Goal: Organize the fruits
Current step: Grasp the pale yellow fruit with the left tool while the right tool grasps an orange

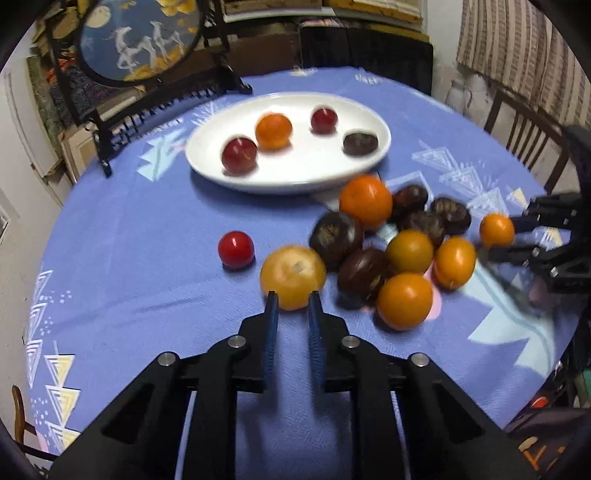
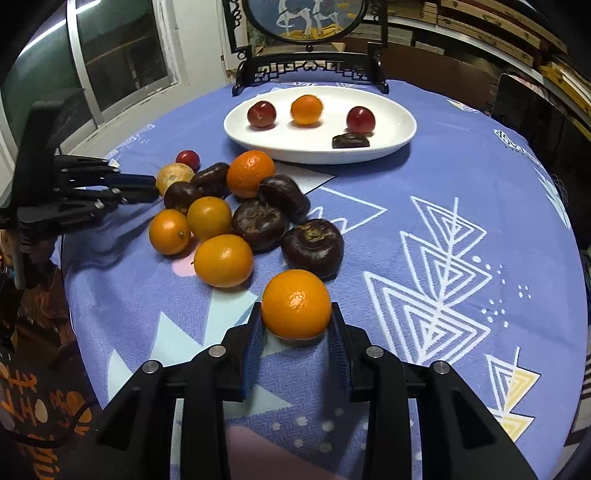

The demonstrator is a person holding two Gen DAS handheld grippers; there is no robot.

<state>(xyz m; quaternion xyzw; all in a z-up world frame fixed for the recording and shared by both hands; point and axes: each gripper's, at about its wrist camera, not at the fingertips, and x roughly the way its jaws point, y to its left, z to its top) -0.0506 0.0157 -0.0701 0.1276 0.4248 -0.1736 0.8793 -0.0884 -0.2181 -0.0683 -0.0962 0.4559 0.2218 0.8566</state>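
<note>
1. In front of me a blue tablecloth (image 2: 424,155) with white triangle patterns covers the round table.
2. At the far edge a round painted screen (image 1: 138,40) showing white horses stands upright in a black carved stand (image 2: 310,70).
3. A wooden chair (image 1: 524,129) sits beyond the table, under a striped curtain (image 1: 517,40).
4. A window (image 2: 122,48) is at my left.

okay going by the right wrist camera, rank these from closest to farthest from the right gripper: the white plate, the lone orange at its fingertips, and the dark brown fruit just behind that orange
1. The lone orange, between the right gripper fingertips.
2. The dark brown fruit, just beyond it, at the near edge of the pile.
3. The white plate, far side of the table, in front of the framed screen.
</note>
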